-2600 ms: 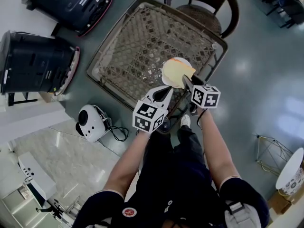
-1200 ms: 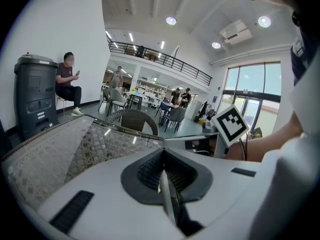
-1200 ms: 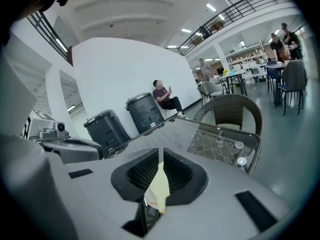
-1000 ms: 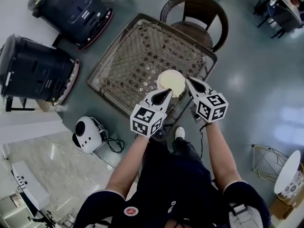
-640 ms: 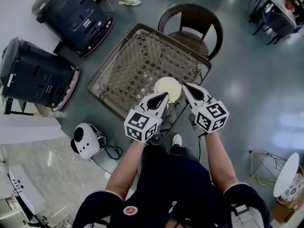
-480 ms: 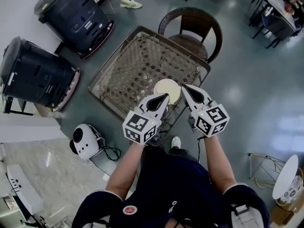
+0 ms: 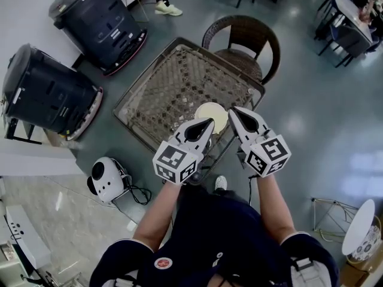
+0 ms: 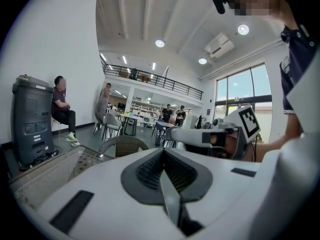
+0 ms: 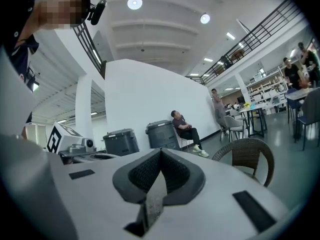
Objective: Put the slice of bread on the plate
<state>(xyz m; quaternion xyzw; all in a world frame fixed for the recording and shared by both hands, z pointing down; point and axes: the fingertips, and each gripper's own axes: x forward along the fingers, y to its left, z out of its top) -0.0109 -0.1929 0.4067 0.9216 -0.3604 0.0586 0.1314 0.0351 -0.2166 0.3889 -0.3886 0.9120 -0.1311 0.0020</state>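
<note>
Placement reads as done: the bread [image 7: 213, 116], as far as I can tell, lies on the plate [image 7: 210, 104] on the wicker table [image 7: 173, 82], while my left gripper [image 7: 207, 122] and right gripper [image 7: 233, 110] hover near it, both closed and empty.

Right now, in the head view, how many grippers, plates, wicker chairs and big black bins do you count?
grippers: 2, left gripper and right gripper
plate: 1
wicker chair: 1
black bins: 2
total: 6
</note>
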